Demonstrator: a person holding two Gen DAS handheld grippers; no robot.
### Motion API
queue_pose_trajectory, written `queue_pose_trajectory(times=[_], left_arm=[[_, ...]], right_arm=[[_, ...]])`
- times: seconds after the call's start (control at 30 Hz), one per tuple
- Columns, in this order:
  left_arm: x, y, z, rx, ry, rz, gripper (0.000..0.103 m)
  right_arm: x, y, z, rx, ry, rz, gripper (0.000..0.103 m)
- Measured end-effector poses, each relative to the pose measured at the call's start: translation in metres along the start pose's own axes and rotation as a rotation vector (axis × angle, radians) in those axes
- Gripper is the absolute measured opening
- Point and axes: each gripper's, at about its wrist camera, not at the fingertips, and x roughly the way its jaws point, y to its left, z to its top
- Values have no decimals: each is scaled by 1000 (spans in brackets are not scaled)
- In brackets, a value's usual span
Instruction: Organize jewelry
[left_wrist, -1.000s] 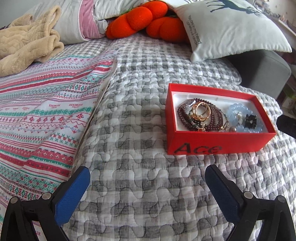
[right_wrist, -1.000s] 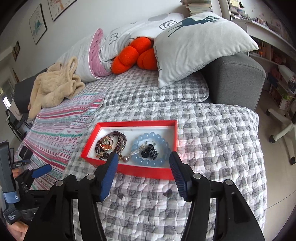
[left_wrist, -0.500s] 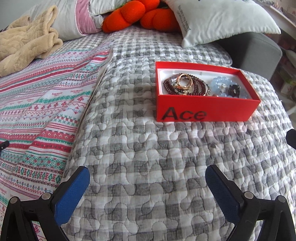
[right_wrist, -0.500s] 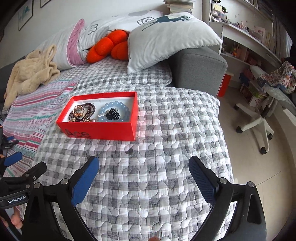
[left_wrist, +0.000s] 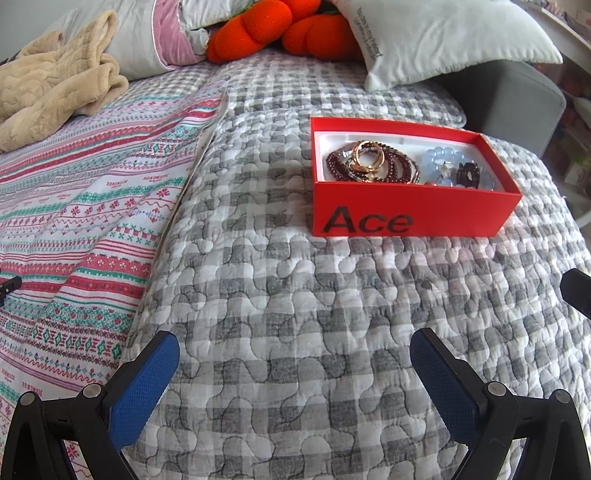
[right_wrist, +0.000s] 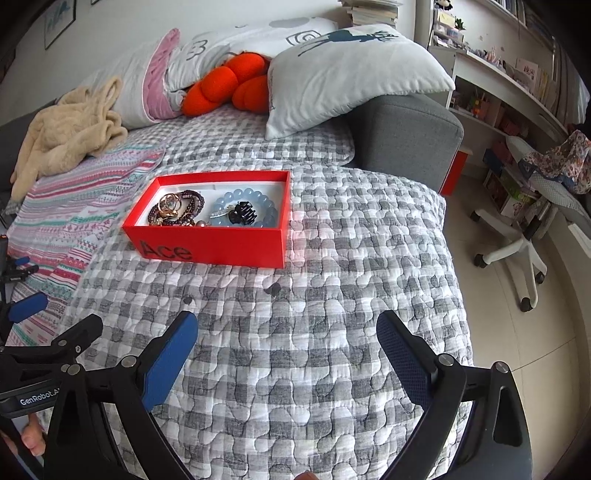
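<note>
Bed covered by a grey-and-white checked quilted bedspread (right_wrist: 295, 332), with a striped red, green and white patterned sheet (left_wrist: 74, 206) laid over its left portion. Directly on the quilt: an open red cardboard box marked "Ace" (right_wrist: 221, 245), a white cushion with a blue deer print (right_wrist: 351, 70) at the head end, and an orange knotted plush cushion (right_wrist: 229, 88) beside it. On the patterned sheet: a crumpled beige fleece blanket (left_wrist: 55, 81), with a grey-and-pink pillow (right_wrist: 147, 92) just behind it.

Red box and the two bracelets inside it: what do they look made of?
Red box: apparently matte printed cardboard, thin, sharply folded walls. Dark bracelet: small glossy maroon beads, stone or glass unclear. Blue bracelet: large translucent pale beads, glass or stone-like.
</note>
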Motion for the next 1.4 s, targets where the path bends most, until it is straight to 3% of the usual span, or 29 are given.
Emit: queue_pose_trajectory(times=[1.4], left_arm=[[1, 3, 1, -3, 7, 14, 102]], right_arm=[[8, 4, -3, -4, 17, -8, 99]])
